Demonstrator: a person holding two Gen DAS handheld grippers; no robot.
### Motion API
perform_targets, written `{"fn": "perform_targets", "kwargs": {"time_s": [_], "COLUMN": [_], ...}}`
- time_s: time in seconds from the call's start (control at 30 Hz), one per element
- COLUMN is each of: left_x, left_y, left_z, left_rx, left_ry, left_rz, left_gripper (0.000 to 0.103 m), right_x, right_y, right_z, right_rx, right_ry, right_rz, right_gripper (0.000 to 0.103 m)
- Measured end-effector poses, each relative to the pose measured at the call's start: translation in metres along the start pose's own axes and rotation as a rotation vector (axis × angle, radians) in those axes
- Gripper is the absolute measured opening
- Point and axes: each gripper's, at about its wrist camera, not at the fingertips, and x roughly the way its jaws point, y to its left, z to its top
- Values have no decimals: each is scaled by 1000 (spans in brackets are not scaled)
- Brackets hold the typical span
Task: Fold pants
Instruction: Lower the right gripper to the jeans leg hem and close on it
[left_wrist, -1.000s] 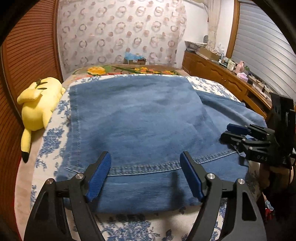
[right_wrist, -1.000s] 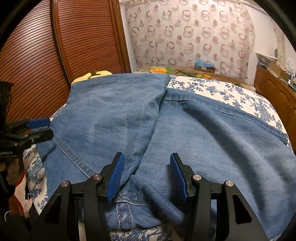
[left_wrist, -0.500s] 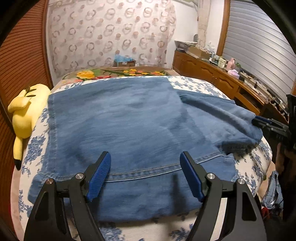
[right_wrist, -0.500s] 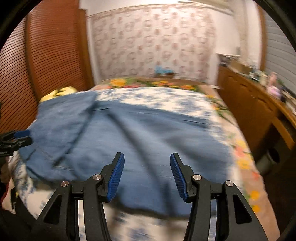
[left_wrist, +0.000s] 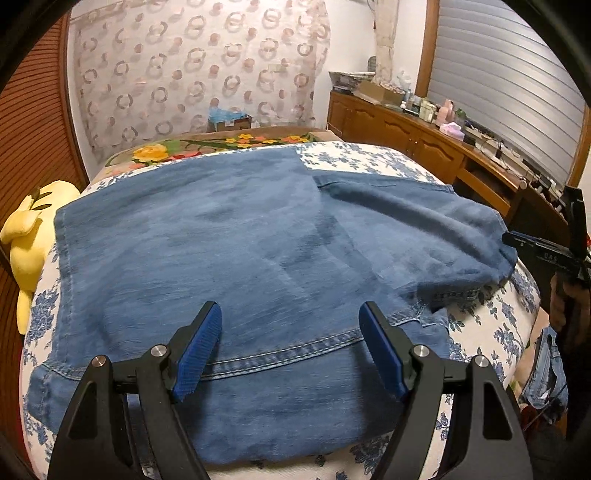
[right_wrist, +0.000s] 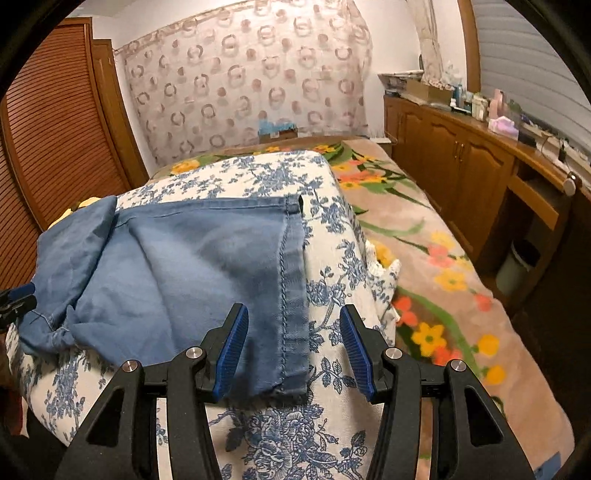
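Blue denim pants (left_wrist: 236, 258) lie spread flat on a blue-flowered white bedcover (left_wrist: 373, 158), one layer folded over the other. My left gripper (left_wrist: 291, 350) is open and empty, hovering over the stitched hem at the near edge. The right wrist view shows the pants' leg end (right_wrist: 207, 266) with its seamed hem (right_wrist: 291, 295). My right gripper (right_wrist: 293, 347) is open and empty, straddling that hem edge just above the cloth. The right gripper also shows in the left wrist view (left_wrist: 543, 251) at the far right edge.
A yellow plush toy (left_wrist: 26, 236) lies at the bed's left side by a slatted wooden door (left_wrist: 29, 122). A wooden cabinet (right_wrist: 461, 166) with clutter on top runs along the right. A flowered blanket (right_wrist: 424, 266) covers the bed's right part.
My right gripper has swung right, from the waist area to the leg-end hem. My left gripper has pulled back slightly, staying open over the near hem.
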Motion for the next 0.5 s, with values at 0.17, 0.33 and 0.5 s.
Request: {"fn": "perform_targets", "kwargs": {"time_s": [0.17,0.33,0.5], "left_x": [14,19,20], "left_y": [-2,-2,-5], "left_z": [-5,-12,-13], "left_rx": [6,0,9], "left_ry": [33,23,21], "left_rz": [12,16,21], "left_gripper": [78,78,80], "right_x": [2,0,-3], "right_y": [-1,6,13], "right_z": [2,0,-6], "right_rx": [0,-5,-21], "right_ry": [28,43,41], "right_rz": [13,10,3], "right_gripper": [53,53,49]}}
